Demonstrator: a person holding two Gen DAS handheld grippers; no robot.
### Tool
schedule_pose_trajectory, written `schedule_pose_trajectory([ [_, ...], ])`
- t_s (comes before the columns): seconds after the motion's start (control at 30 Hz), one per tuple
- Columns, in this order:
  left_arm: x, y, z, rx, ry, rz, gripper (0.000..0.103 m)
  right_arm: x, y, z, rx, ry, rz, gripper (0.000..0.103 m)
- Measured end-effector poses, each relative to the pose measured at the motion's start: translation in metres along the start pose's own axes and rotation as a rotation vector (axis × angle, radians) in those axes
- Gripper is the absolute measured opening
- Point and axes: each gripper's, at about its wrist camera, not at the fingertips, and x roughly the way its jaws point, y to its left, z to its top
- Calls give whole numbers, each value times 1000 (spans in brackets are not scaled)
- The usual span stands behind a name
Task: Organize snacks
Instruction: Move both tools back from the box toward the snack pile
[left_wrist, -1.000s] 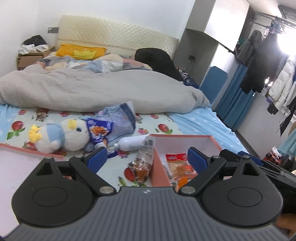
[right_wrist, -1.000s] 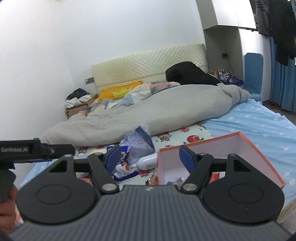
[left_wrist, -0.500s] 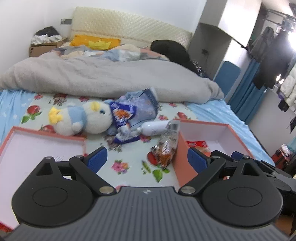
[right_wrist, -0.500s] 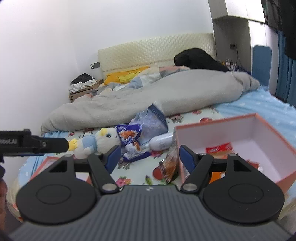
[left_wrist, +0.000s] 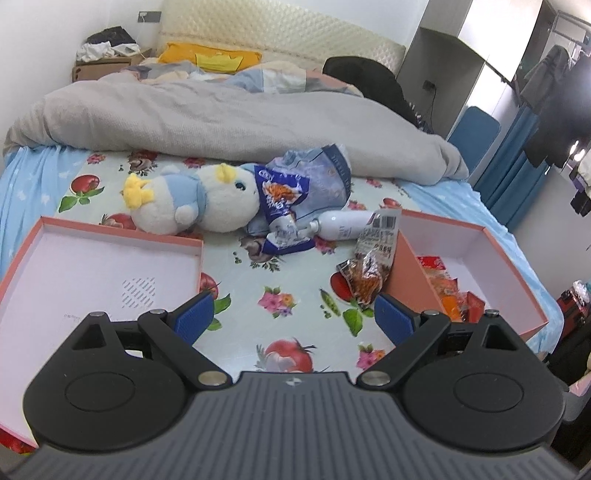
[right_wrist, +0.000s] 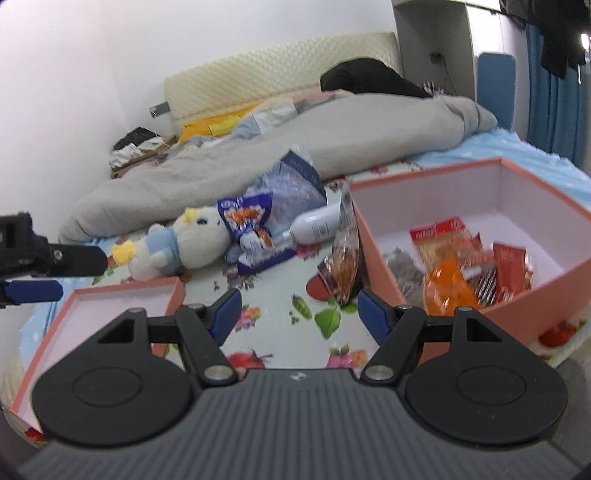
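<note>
The left gripper (left_wrist: 293, 319) holds its blue-padded jaws spread wide over the fruit-and-flower printed bedsheet (left_wrist: 280, 284), with nothing between them; the right gripper (right_wrist: 299, 312) is likewise spread and empty. Left of the grippers lies a shallow salmon-pink cardboard lid with a white interior (left_wrist: 122, 240), holding nothing. To the right stands the matching deep pink cardboard box (right_wrist: 380, 251), containing red, orange and grey foil snack packets (right_wrist: 465, 258). A clear brown snack packet with a barcode label (left_wrist: 369, 266) leans against the box's outer wall. Beyond lie a white plastic bottle (left_wrist: 343, 225), a blue-and-white snack bag (left_wrist: 280, 195) whose print is unreadable, and a plush toy (left_wrist: 192, 206).
</note>
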Motion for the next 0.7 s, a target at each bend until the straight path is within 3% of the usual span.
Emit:
schedule_pose_trajectory([
  [0.43,65,36,8,-55,71,-19,96,51,22,-19,21,33,-90,72],
  [0.7,101,43,20,-37,56,-22,96,81,20,-17,61,31,-138,72],
])
